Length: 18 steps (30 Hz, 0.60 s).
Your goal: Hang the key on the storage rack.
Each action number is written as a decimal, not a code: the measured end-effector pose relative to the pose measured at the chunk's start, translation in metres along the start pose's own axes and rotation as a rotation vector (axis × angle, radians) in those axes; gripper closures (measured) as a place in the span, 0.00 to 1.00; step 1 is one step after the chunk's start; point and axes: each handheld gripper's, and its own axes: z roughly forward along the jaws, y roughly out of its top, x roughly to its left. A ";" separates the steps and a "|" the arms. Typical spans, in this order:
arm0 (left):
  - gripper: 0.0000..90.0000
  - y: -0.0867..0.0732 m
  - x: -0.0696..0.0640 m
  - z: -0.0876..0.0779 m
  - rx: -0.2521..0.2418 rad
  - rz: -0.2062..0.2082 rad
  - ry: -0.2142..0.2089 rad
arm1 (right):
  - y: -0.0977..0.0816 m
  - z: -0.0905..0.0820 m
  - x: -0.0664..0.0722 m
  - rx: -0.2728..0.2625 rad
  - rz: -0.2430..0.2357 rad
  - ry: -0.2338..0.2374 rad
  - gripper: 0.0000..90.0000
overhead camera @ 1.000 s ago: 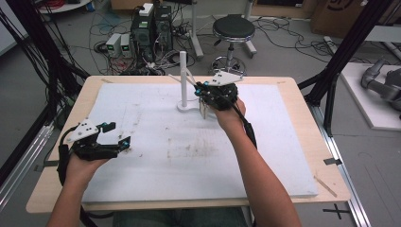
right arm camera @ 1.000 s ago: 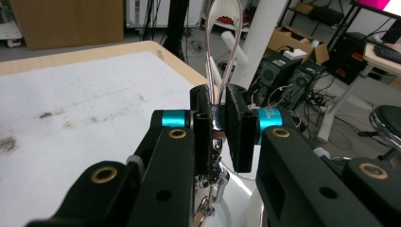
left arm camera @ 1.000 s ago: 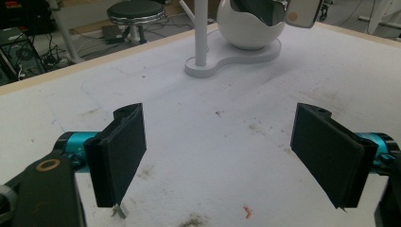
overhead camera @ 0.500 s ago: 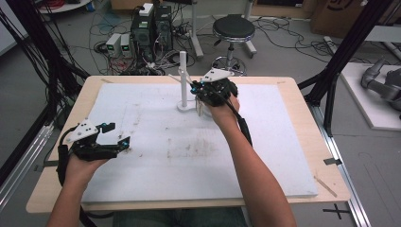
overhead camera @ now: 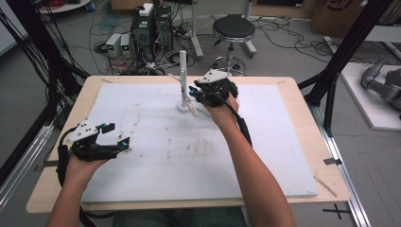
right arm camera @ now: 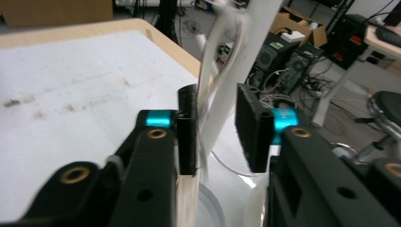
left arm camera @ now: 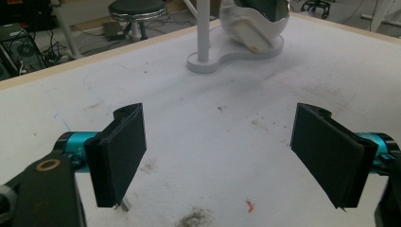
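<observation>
A white stand with an upright post stands on the mat at the back centre; its base and post also appear in the left gripper view. My right gripper is right beside the post, jaws close together on a thin pale stick that slants down to the base. In the right gripper view the stick runs along one pad, with the post just behind the narrow gap. My left gripper hovers low at the front left, open, nothing between its pads.
A white mat covers most of the wooden table and carries brown smudges near its middle. Behind the table stand a stool and computer cases with cables. Black frame legs rise at both sides.
My right gripper has shifted slightly left and back, up against the stand's post, and the stick has moved with it. The left gripper has hardly moved.
</observation>
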 end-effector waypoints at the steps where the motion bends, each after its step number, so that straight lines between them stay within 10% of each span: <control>1: 0.21 0.000 0.000 0.000 0.001 0.001 0.000 | 0.000 -0.001 0.000 0.001 0.009 0.007 0.74; 18: 0.21 0.006 0.000 0.014 -0.011 0.000 -0.016 | -0.035 -0.056 -0.017 -0.015 0.049 -0.047 0.46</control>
